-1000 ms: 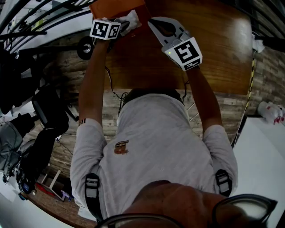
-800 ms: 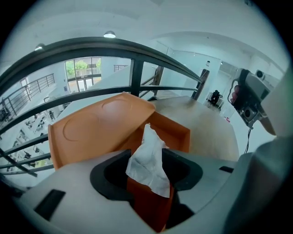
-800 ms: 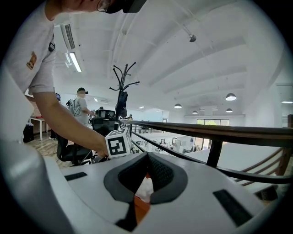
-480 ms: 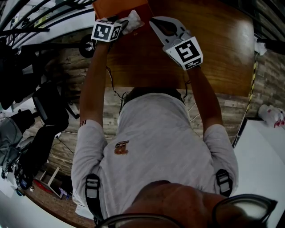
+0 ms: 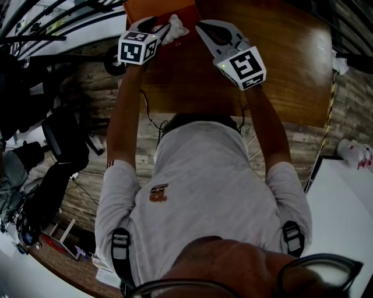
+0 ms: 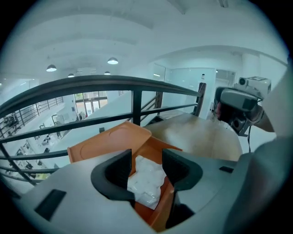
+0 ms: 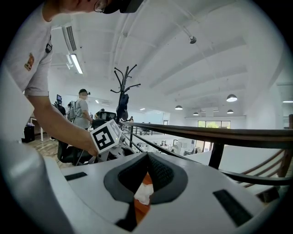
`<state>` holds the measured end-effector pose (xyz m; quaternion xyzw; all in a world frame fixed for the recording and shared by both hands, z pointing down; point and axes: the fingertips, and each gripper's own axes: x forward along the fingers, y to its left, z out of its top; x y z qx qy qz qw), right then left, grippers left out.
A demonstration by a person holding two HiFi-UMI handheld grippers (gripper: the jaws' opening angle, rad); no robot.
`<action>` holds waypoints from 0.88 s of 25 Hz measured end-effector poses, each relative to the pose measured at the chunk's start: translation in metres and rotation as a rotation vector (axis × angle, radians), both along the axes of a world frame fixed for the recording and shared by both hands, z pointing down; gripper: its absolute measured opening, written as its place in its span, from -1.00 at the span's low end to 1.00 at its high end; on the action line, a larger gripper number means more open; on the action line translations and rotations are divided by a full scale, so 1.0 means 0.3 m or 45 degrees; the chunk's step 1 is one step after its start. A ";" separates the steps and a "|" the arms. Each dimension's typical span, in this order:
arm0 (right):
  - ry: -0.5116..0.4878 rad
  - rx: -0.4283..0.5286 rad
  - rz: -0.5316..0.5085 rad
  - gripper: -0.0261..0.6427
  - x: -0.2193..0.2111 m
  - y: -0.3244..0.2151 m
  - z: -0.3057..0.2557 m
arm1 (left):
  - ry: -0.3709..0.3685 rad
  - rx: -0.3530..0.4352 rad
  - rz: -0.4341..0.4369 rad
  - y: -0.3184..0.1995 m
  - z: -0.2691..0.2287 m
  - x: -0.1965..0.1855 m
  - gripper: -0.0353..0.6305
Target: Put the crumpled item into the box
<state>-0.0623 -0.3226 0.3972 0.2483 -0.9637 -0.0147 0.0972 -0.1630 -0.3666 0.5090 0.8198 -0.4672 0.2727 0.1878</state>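
The white crumpled item (image 5: 176, 29) lies in the near right corner of the orange box (image 5: 152, 8) at the table's far edge. My left gripper (image 5: 156, 25) hangs just above it. Its jaws have just been opening and stand wide apart. In the left gripper view the crumpled item (image 6: 146, 179) shows below the gap, resting in the box (image 6: 106, 142), with neither pad on it. My right gripper (image 5: 200, 26) reaches the box's right side. Its tips (image 7: 147, 157) meet, with the orange box wall (image 7: 139, 211) running up between the jaws.
The brown wooden table (image 5: 274, 64) stretches right of the box. A dark metal railing (image 6: 133, 98) runs just behind the table. The box's lid flap (image 6: 120, 133) stands open on the far side. A camera on a stand (image 6: 241, 103) is at the table's right.
The left gripper has let go of the crumpled item and lifted off the box towards me. The item stays in the box's corner. The right gripper has not moved.
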 end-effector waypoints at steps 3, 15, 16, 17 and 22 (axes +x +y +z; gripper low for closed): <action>-0.004 0.009 -0.006 -0.83 0.003 0.013 -0.008 | 0.061 0.079 0.007 0.036 -0.057 0.041 -0.22; -0.080 0.023 -0.038 -0.83 0.006 0.099 -0.095 | 0.341 0.483 0.003 0.190 -0.317 0.124 -0.53; -0.093 0.022 -0.044 -0.83 0.005 0.107 -0.104 | 0.357 0.517 0.003 0.203 -0.340 0.126 -0.56; -0.108 0.022 -0.049 -0.83 0.004 0.116 -0.115 | 0.372 0.550 0.005 0.217 -0.363 0.129 -0.60; -0.184 0.047 -0.089 -0.83 0.014 0.183 -0.188 | 0.445 0.702 0.034 0.310 -0.486 0.164 -0.76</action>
